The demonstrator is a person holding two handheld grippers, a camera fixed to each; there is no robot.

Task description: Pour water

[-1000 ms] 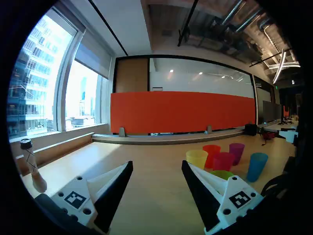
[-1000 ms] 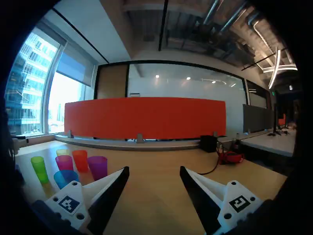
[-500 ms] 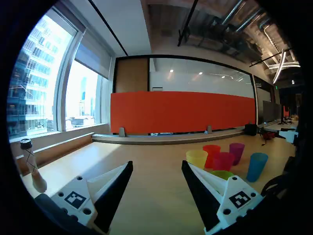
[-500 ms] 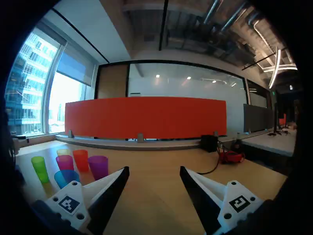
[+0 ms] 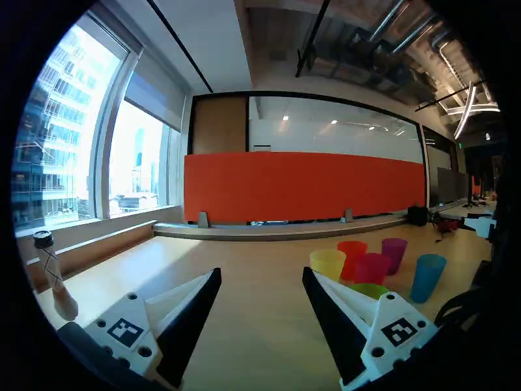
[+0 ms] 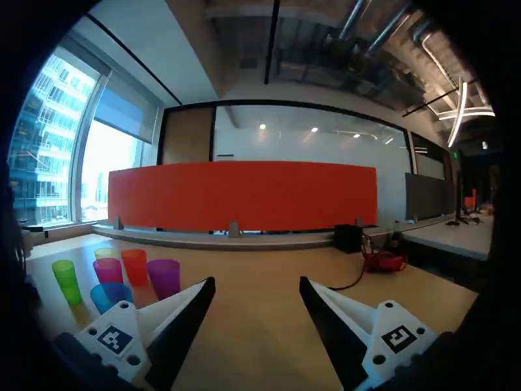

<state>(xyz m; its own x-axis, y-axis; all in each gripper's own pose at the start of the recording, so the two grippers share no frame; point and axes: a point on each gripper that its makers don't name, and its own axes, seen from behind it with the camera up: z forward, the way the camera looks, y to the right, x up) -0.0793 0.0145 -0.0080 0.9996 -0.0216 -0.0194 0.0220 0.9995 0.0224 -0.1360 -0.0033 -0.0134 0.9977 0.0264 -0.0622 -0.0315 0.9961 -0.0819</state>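
Several coloured plastic cups stand in a cluster on the wooden table. In the left gripper view a yellow cup (image 5: 327, 263), an orange cup (image 5: 352, 253), a pink cup (image 5: 372, 268), a purple cup (image 5: 394, 253), a blue cup (image 5: 428, 276) and a green cup (image 5: 368, 290) sit right of centre, just beyond my open left gripper (image 5: 260, 280). In the right gripper view the same cluster, with the green cup (image 6: 66, 280) and purple cup (image 6: 163, 277), lies to the left of my open right gripper (image 6: 256, 287). Neither gripper holds anything.
A small bottle with a dark cap (image 5: 52, 277) stands at the table's left edge by the window sill. An orange partition (image 5: 303, 186) closes the far side. A red object with a black cable (image 6: 381, 262) and a black box (image 6: 346, 238) lie at far right.
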